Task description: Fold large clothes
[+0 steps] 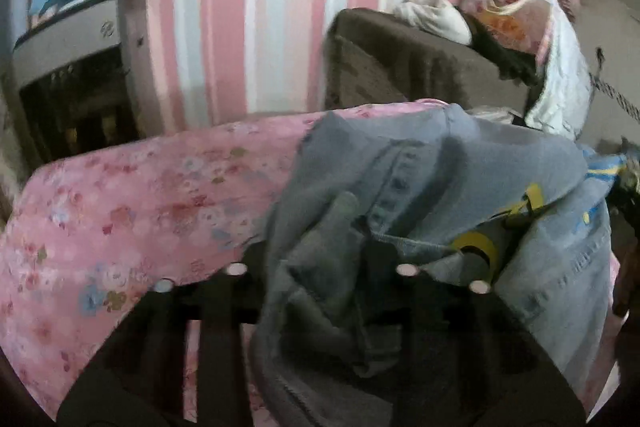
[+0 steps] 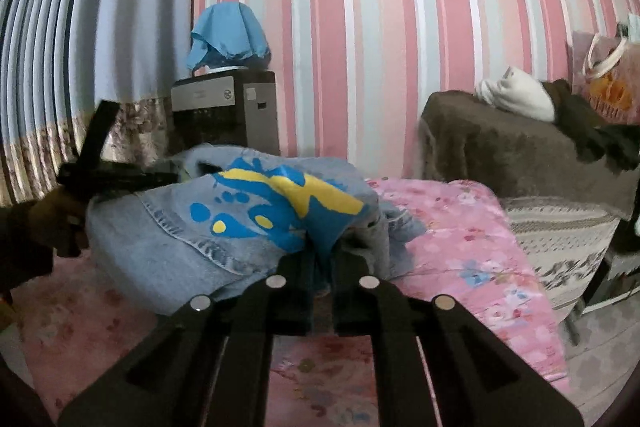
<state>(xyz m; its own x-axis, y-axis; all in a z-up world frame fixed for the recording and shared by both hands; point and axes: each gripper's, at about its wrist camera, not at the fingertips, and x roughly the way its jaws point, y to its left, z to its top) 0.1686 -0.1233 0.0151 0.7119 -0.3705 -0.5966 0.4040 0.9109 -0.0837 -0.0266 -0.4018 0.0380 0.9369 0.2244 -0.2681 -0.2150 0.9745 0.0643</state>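
A light blue denim jacket point(image 1: 472, 163) with a blue and yellow print lies bunched on the pink floral bedspread point(image 1: 132, 203). My left gripper point(image 1: 320, 267) is shut on a fold of the jacket, and cloth hangs over its fingers. In the right wrist view the jacket point(image 2: 168, 239) is lifted in a hump, print side up. My right gripper point(image 2: 322, 267) is shut on its printed edge. The left gripper point(image 2: 116, 175) and the hand holding it show at the left, gripping the jacket's far side.
A brown covered sofa point(image 2: 508, 147) with white and dark clothes and a pink bag point(image 2: 608, 87) stands at the right by the striped wall. A grey cabinet point(image 2: 224, 111) under a blue cloth point(image 2: 228, 35) stands at the back. The bedspread point(image 2: 472, 227) ends at the right.
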